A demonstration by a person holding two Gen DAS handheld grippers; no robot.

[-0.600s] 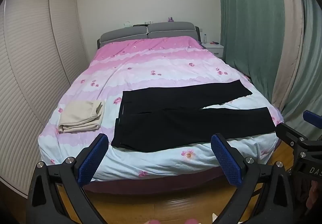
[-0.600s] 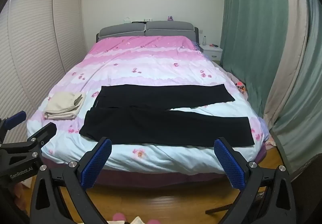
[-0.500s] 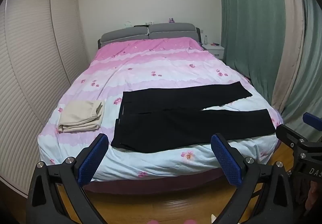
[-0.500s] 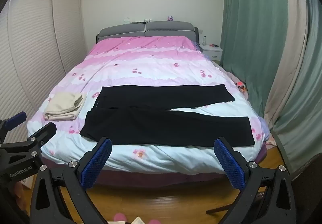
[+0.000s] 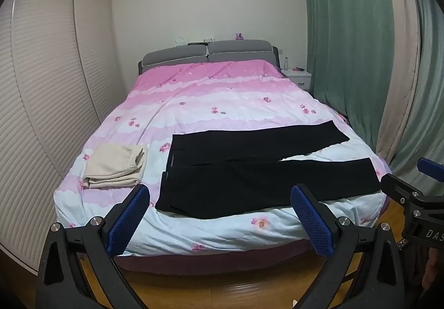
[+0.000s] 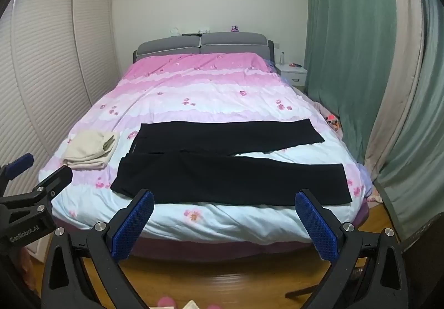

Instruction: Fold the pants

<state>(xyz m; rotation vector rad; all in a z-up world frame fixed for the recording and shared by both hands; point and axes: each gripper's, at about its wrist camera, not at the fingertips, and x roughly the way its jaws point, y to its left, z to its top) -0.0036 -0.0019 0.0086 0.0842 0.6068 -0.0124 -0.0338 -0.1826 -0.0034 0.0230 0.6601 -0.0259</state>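
Black pants (image 5: 249, 170) (image 6: 230, 164) lie flat across the foot of the bed (image 5: 222, 236) (image 6: 222, 228), waist to the left, both legs spread apart toward the right. My left gripper (image 5: 220, 216) hovers short of the bed's foot edge, open, nothing between its blue pads (image 5: 129, 218). My right gripper (image 6: 224, 221) hangs likewise before the foot edge, open and empty. Each gripper shows at the edge of the other's view: the right one (image 5: 416, 198) and the left one (image 6: 30, 192).
A folded cream garment (image 5: 116, 167) (image 6: 88, 150) lies left of the pants. Slatted wardrobe doors (image 5: 41, 114) line the left side, green curtains (image 5: 360, 59) the right. A white nightstand (image 5: 297, 77) stands by the grey headboard (image 5: 208, 56). Wooden floor (image 6: 222, 281) lies below.
Both views have shifted very slightly; the pants and the cream garment have not moved. Both grippers stay open.
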